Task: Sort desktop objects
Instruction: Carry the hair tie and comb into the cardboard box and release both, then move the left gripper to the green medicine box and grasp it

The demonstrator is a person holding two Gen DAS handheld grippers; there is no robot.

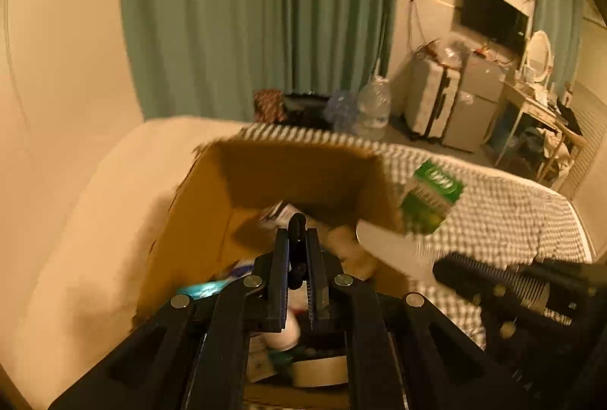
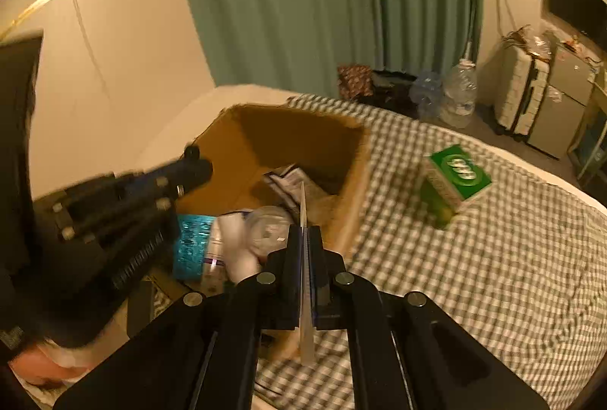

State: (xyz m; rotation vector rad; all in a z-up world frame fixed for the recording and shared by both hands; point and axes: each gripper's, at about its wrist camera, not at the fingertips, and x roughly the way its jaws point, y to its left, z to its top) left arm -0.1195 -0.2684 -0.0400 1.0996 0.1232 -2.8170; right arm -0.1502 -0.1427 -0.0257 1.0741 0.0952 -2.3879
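An open cardboard box (image 1: pixel 205 205) (image 2: pixel 353 182) stands on a checked cloth (image 2: pixel 474 277). Inside lie a teal packet (image 2: pixel 191 246), a white bottle (image 2: pixel 235 250), a clear lid (image 2: pixel 271 227) and papers (image 2: pixel 292 182). My left gripper (image 1: pixel 297 235) (image 2: pixel 197 167) hangs over the box, shut on a small black object (image 1: pixel 297 220). Over the box's near right corner, my right gripper (image 2: pixel 303 231) (image 1: pixel 440 264) is shut on a thin white flat piece (image 2: pixel 302 205) (image 1: pixel 387 246), seen edge-on in the right wrist view. A green carton (image 2: pixel 457 174) (image 1: pixel 432 197) stands on the cloth, right of the box.
A green curtain (image 1: pixel 258 15) hangs behind, a pale wall to its left. Large water bottles (image 2: pixel 461 95), a suitcase (image 2: pixel 521 95) and a small fridge (image 2: pixel 561 106) stand on the floor beyond the far edge. A person's sleeve (image 2: pixel 19 182) is at the left.
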